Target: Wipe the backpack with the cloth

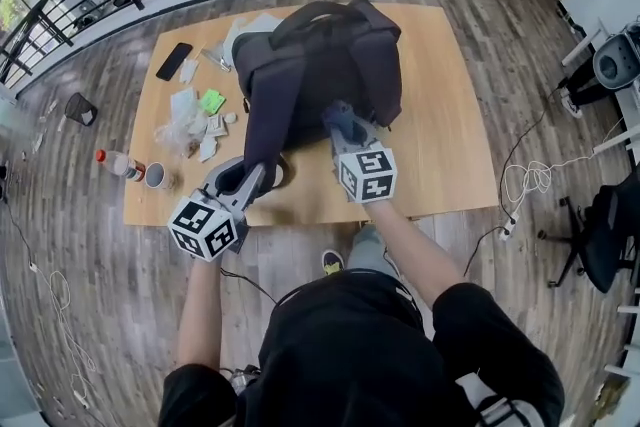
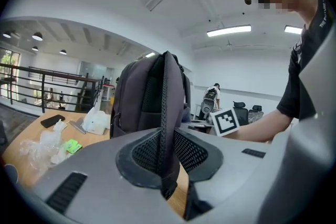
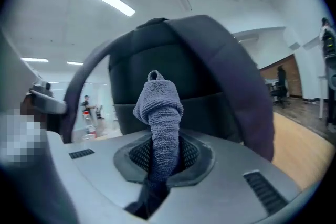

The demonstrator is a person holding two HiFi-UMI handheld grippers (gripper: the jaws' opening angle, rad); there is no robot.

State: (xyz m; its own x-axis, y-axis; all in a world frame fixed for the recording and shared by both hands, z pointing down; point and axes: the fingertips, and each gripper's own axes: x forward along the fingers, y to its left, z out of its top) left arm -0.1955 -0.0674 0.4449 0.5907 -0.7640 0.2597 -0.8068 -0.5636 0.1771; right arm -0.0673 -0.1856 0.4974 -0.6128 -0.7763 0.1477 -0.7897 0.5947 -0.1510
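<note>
The left claw [image 1: 257,179] is clenched on a strap [image 2: 167,113] of the dark backpack [image 1: 320,65] standing on the surface [image 1: 450,135]. The right claw [image 1: 345,129] grips a bunched grey cloth [image 3: 157,113] close beside it.

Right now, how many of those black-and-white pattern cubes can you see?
2. One marker cube rides the left tongs near the table's front edge; the other marker cube rides the right tongs beside the backpack. None looks hidden.
</note>
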